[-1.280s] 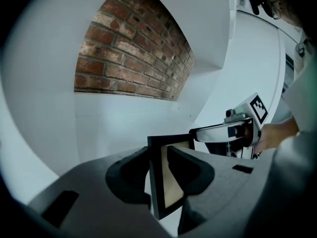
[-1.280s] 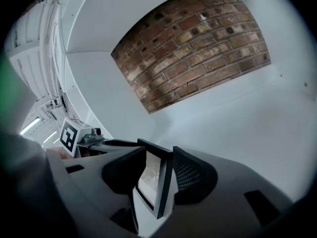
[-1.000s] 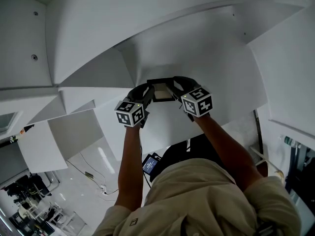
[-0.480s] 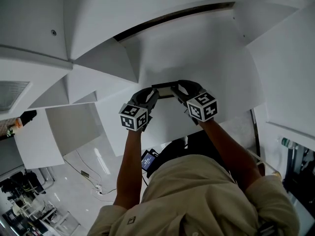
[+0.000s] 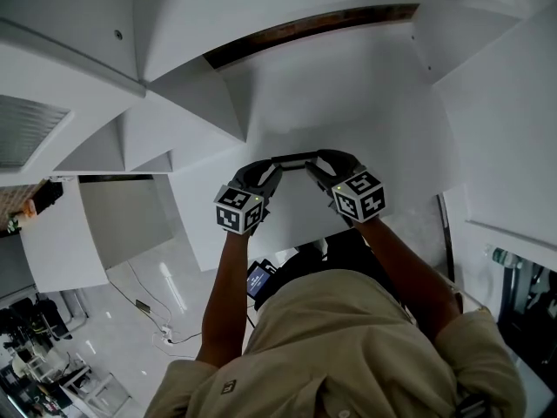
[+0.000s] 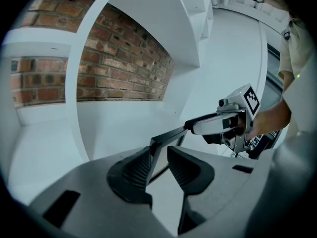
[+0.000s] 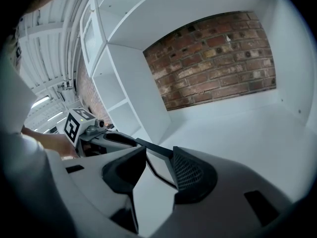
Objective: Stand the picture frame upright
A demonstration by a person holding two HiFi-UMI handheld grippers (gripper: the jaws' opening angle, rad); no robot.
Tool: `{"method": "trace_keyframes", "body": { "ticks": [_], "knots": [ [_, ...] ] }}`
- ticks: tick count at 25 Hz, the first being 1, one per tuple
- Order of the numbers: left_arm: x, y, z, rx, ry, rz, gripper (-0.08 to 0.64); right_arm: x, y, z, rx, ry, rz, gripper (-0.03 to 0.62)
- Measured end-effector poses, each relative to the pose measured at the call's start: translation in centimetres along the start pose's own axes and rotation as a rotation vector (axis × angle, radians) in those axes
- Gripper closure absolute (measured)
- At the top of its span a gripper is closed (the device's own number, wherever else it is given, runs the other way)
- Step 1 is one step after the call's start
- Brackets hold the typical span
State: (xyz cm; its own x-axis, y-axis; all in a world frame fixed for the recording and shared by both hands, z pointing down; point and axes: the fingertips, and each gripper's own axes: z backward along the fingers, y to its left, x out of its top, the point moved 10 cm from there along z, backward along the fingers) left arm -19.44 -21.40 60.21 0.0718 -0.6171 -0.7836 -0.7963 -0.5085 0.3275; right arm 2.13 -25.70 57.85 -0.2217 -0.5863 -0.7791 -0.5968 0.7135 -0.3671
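Studio or lab, white shelving [image 5: 174, 24], brick wall [image 7: 218, 58] behind, cables [image 5: 150, 301] across floor [image 5: 109, 342]

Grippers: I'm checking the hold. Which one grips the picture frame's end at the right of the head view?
The right gripper: it clamps the picture frame at that end, while the left gripper clamps the opposite end.

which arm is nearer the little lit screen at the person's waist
Left. The left arm passes just beside the lit screen; the right arm lies well off on its other side.
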Motion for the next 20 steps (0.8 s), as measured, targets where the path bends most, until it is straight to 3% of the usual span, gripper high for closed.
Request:
{"method": "trace_keyframes", "body": {
  "ticks": [20],
  "knots": [
    [-0.67,-1.06,0.79,0.003,0.018,-0.033,0.460,-0.61,0.85,0.75,0.000,0.021,0.056,0.426]
  ]
}}
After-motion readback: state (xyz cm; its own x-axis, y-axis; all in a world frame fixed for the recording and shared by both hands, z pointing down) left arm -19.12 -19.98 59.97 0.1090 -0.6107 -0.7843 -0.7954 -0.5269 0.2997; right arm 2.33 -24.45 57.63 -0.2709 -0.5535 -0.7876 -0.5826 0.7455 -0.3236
